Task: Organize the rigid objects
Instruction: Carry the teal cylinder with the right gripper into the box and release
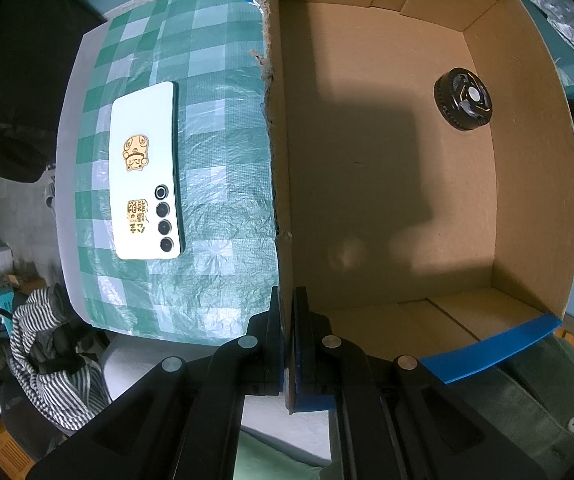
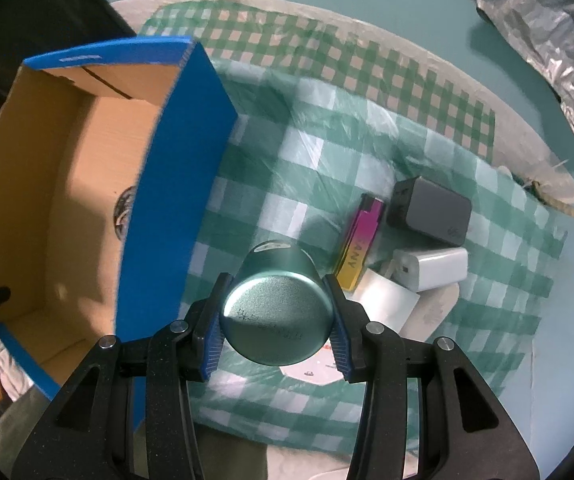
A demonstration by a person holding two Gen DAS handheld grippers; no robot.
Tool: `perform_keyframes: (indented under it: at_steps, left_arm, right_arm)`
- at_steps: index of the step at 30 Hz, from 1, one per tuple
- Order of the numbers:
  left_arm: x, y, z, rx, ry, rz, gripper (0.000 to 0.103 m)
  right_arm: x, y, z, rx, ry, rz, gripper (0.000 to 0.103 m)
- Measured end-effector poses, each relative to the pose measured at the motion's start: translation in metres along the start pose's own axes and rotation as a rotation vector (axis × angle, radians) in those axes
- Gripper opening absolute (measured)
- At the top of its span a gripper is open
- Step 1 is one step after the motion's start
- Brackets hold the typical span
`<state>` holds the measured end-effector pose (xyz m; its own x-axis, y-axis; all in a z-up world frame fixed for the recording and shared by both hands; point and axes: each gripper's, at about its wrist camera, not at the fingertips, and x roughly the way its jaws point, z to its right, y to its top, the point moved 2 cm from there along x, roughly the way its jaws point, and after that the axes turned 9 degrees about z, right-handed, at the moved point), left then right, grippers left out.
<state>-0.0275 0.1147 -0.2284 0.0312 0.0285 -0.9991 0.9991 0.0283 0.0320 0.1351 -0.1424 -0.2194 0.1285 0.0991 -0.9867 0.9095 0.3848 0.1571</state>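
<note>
Two grippers share the work: left gripper (image 1: 288, 320), bottom centre, pinches the cardboard box (image 1: 283, 184) wall steady; right gripper (image 2: 277, 312) clamps a teal cylinder (image 2: 277, 304), likely box-bound.

The pink-and-yellow lighter (image 2: 360, 236), at about two o'clock from the green can (image 2: 277, 312), reads "ANY"; the phone's (image 1: 147, 176) gold sticker characters are illegible.
</note>
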Motion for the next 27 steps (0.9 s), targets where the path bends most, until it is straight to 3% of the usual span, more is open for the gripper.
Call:
perform_keyframes:
  at_steps: [27]
  left_arm:
    - [0.002,0.000,0.000,0.004,0.001,0.001,0.003]
  right_arm:
    - [-0.079,0.030,-0.054,-0.130,0.040,0.144,0.044]
